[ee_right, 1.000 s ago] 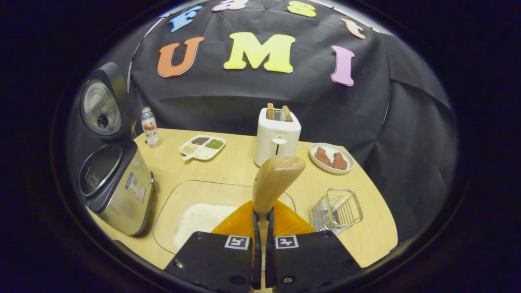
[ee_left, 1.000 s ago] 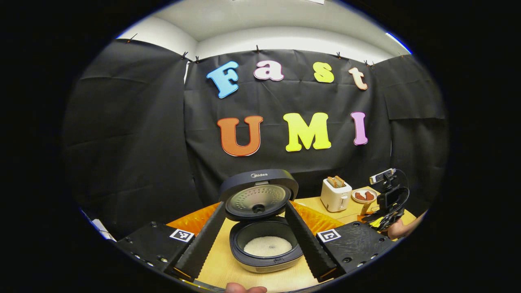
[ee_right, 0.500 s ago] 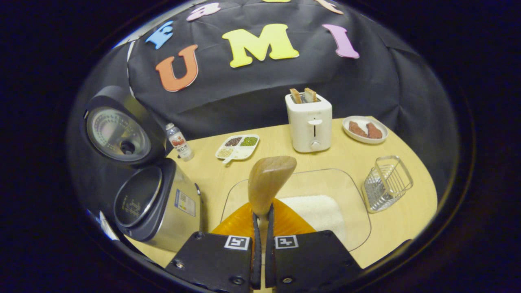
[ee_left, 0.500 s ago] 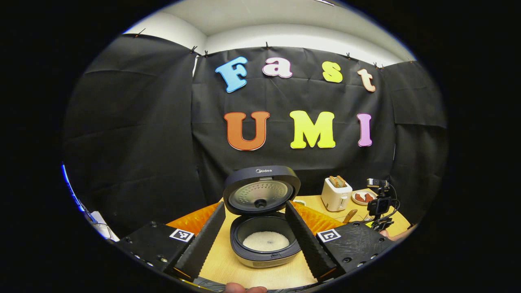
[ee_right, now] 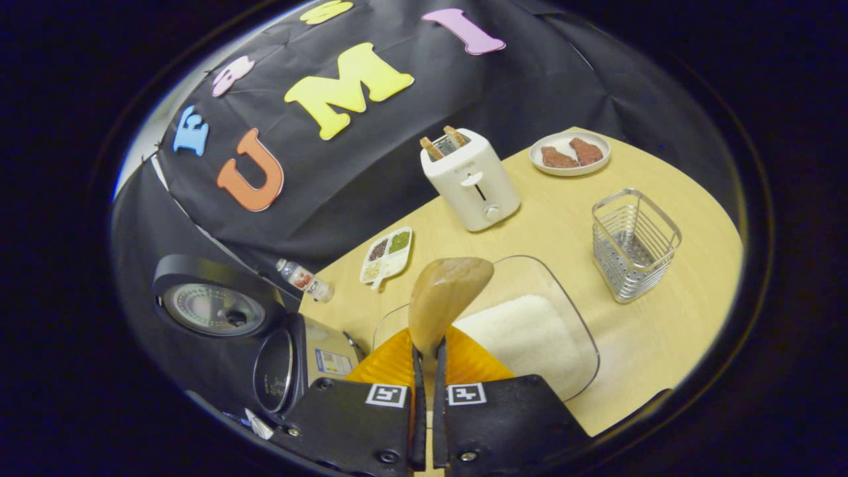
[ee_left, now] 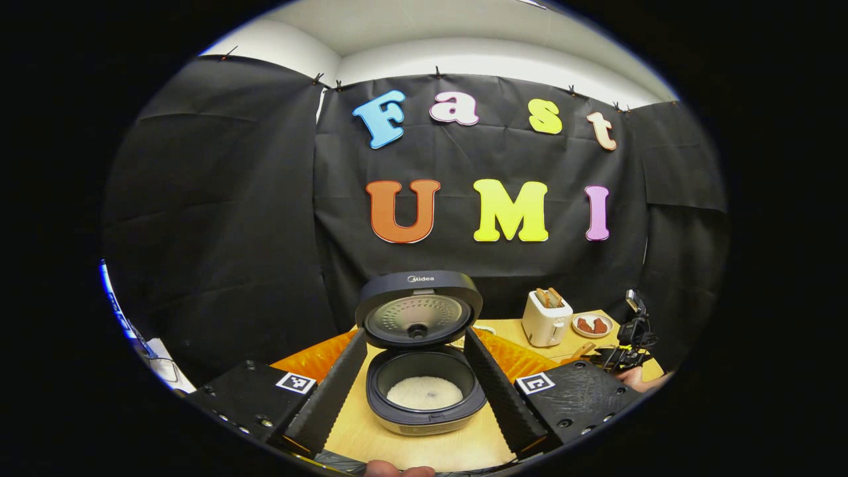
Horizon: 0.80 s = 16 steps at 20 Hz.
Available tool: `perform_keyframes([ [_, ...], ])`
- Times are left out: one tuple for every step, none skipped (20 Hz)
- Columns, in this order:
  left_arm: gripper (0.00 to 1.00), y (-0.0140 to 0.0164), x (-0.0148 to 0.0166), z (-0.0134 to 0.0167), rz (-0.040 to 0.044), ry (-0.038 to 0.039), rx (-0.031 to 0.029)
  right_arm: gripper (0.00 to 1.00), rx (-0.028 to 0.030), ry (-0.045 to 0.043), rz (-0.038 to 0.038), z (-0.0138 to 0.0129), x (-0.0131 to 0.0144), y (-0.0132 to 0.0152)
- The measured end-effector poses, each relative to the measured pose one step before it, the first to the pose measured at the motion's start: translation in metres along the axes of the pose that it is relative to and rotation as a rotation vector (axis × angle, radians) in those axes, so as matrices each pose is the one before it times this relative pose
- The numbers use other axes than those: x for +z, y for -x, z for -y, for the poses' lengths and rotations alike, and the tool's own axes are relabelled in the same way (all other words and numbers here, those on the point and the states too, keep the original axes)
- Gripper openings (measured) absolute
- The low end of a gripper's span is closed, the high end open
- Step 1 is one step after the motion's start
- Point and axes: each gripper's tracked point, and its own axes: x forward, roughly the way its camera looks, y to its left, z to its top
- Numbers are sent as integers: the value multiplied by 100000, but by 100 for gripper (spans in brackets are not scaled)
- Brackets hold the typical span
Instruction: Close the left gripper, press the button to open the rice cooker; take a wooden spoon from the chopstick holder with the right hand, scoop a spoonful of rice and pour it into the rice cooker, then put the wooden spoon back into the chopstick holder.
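Note:
The rice cooker (ee_left: 424, 397) stands open, lid (ee_left: 417, 308) raised, with white rice in its pot. My left gripper (ee_left: 415, 332) is open, its fingers spread to either side of the cooker and a little short of it. My right gripper (ee_right: 424, 351) is shut on the handle of the wooden spoon (ee_right: 445, 297). The spoon's bowl sticks up over the near edge of the glass tray of rice (ee_right: 530, 334), and no rice shows on it. The wire chopstick holder (ee_right: 633, 242) stands upright to the right of the tray, with nothing in it. The cooker (ee_right: 291, 361) is at the lower left.
A white toaster (ee_right: 472, 179) with bread, a plate of food (ee_right: 570, 152), a sectioned dish of grains (ee_right: 387, 255) and a small bottle (ee_right: 306, 279) stand along the back of the wooden table (ee_right: 669, 331). The other gripper (ee_left: 629, 341) and its hand show at the far right.
The right gripper has rolled and swung with the spoon, so the table now slants and the holder sits higher and nearer in its view. The left gripper barely shifted.

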Motion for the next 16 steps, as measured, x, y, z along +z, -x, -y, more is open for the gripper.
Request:
perform_keyframes([
  [94, -93, 157, 278, 165, 282, 393, 9, 1292, -2965, 102, 433, 588, 513],
  [94, -174, 37, 360, -34, 459, 350, 9, 1466, -3904, -5, 354, 629, 406],
  [94, -118, 86, 413, -36, 528, 283, 9, 944, -3809, -197, 520, 588, 423],
  [94, -73, -101, 427, -122, 316, 77, 9, 430, -2934, 326, 575, 740, 334],
  [94, -142, -18, 433, 4, 59, 16, 9, 560, -2893, 147, 441, 690, 486],
  [94, -135, 97, 428, 69, 7, -335, 10, 1543, -2534, -231, 122, 629, 485],
  [94, -169, 89, 478, 26, -194, -153, 9, 2208, -2622, -623, -170, 519, 690],
  [94, -117, -32, 148, 21, -29, 182, 9, 2536, -3542, -263, -415, 712, 622],
  [94, -229, 57, 100, 215, 306, 149, 9, 1824, -2339, 188, -443, 592, 564],
  [94, -264, 44, 164, 240, 295, 195, 9, 1678, -1689, 136, -762, 639, 662],
  [94, -208, 135, -29, 319, 93, 439, 9, 1499, 121, 182, -898, 403, 526],
  [95, -202, -134, -9, 53, 194, 465, 9, 1501, 1226, 363, -1007, 329, 261],
  [95, -63, -129, 67, -16, 327, 191, 9, 1501, 1751, -554, -1402, 75, 313],
  [94, 99, -217, -21, -27, 246, 254, 9, 1362, 1236, -554, -1293, -1, 48],
  [95, 181, -269, 33, -107, 163, -176, 9, 2426, 1391, -851, -1872, -159, -132],
  [95, 102, -234, -11, -403, -193, -235, 9, 2454, 696, -1194, -1530, -310, -171],
])
